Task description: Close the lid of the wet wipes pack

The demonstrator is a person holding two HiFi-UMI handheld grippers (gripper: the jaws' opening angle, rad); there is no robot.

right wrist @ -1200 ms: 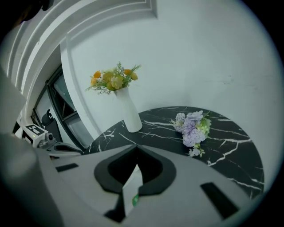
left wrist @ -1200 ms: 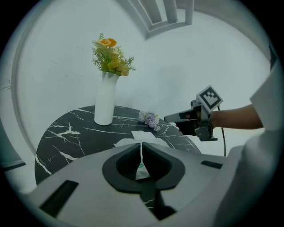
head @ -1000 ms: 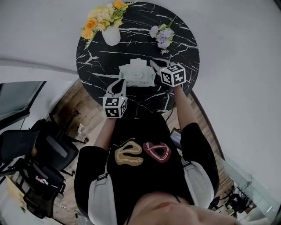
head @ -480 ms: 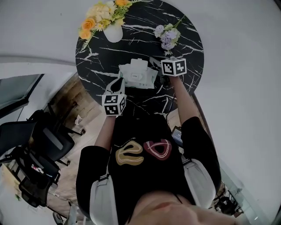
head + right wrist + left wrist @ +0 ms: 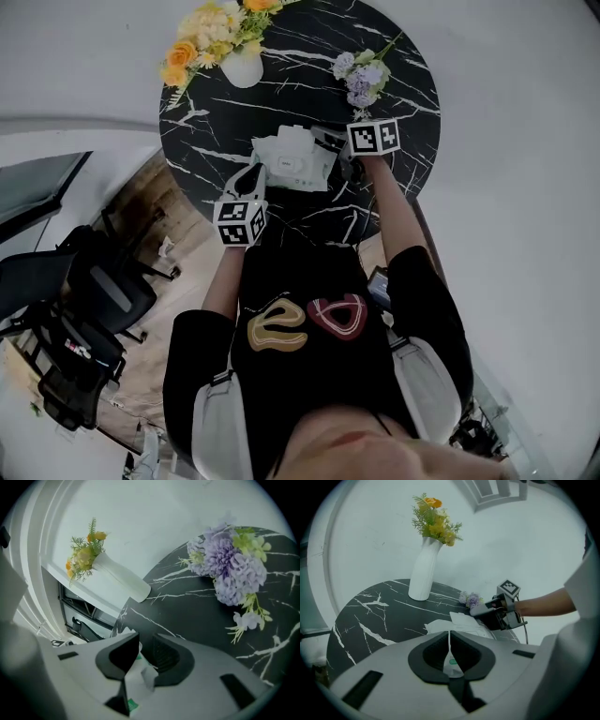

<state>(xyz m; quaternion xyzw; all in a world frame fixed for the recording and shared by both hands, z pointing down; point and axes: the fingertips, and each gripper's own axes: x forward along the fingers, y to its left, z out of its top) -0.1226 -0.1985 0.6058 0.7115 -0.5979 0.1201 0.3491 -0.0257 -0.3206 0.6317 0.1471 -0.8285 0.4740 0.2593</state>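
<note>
A white wet wipes pack [image 5: 292, 161] lies near the front of the round black marble table [image 5: 394, 56]; its lid flap stands up at the far side. My left gripper [image 5: 251, 180] holds the pack's near-left edge. In the left gripper view the jaws are shut on the thin white film [image 5: 450, 645], with the rest of the pack [image 5: 461, 623] beyond. My right gripper [image 5: 330, 142] is at the pack's far-right side. In the right gripper view its jaws stand a little apart above the white pack [image 5: 140, 674].
A white vase of yellow flowers [image 5: 242, 66] stands at the table's far left. A purple flower sprig [image 5: 361, 80] lies at the far right, just beyond the right gripper. Black office chairs [image 5: 84, 300] stand on the floor to the left.
The right gripper has moved away from me along the pack's right side, toward the lid. The left gripper has stayed on the pack's near edge.
</note>
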